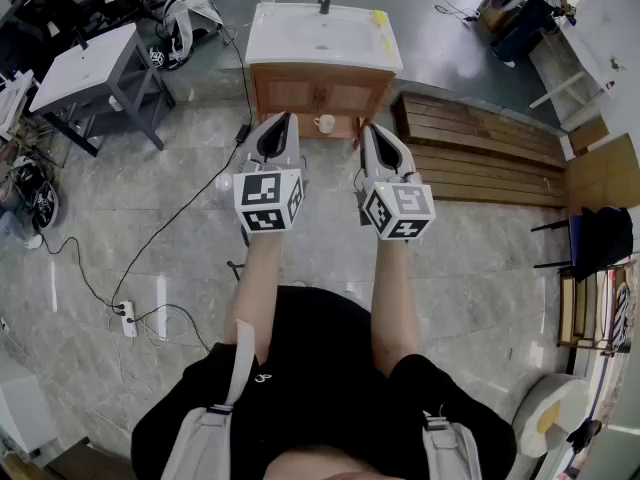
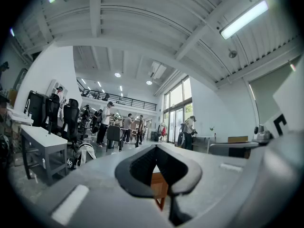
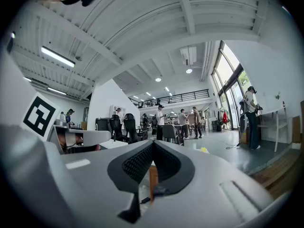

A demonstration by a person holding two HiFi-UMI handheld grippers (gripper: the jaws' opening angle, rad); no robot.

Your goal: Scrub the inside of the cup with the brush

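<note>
Both bare forearms reach straight forward from the person's body, side by side and level. Each holds a grey gripper with its marker cube uppermost in the head view. The left gripper has its jaws pressed together with nothing between them, and its ribbed black pads meet at the tips. The right gripper is likewise closed and empty. The small white handled cup stands well ahead of both tools at the foot of the wooden vanity cabinet with a white basin top. In the head view it shows in the gap between the two jaw tips, touched by neither. A small yellow object lies on the basin top's far right corner, too small to identify. In both gripper views the cup is hidden behind the closed jaws, and only a sliver of brown wood shows through the opening below the pads. The person's lower body is cut off at the frame's bottom edge.
</note>
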